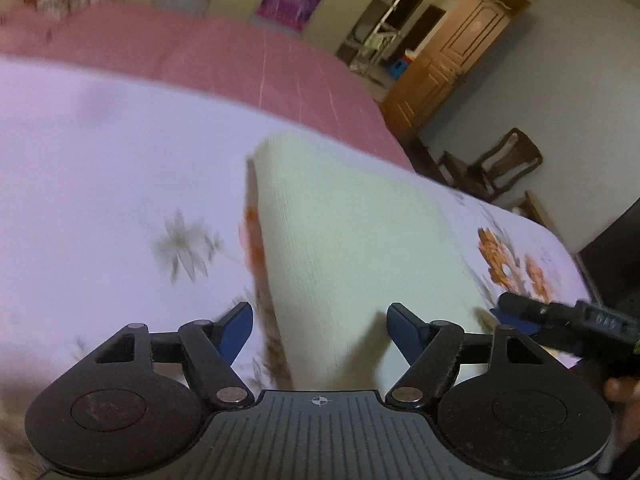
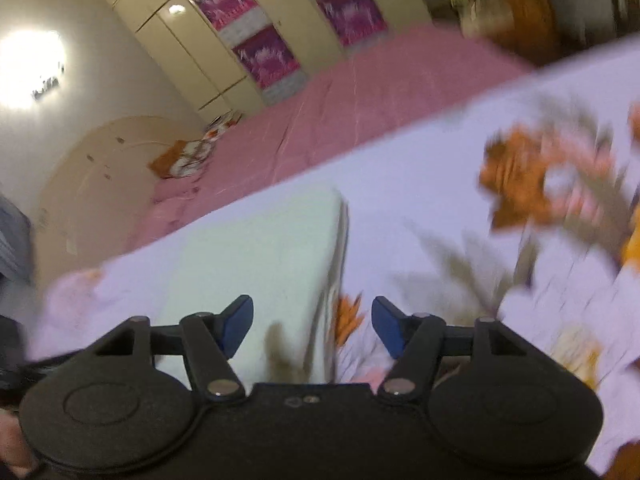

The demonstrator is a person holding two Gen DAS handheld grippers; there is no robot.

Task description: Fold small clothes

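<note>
The folded garment [image 1: 344,240] is pale cream, plain. It lies on a white sheet [image 1: 100,152] printed with orange and grey-brown flowers. Beyond the garment, the bedspread [image 1: 248,64] is pink with thin paler lines. Behind that, the wardrobe [image 2: 256,28] is cream with magenta and white patterned panels. Both grippers' fingertips [image 2: 240,322] are blue on black frames.

A folded pale cloth [image 1: 344,240] is spread on the floral sheet [image 1: 100,160], directly ahead of the left gripper [image 1: 320,332], whose fingers are spread wide. Open sheet is seen to the cloth's left. On its right, the path is narrowed by the right gripper [image 1: 560,320]. Beyond, bare pink bedding [image 1: 260,64] is offered.

In the right wrist view, the cloth's edge [image 2: 336,240] is met between the parted fingers; unobstructed sheet lies rightward.
</note>
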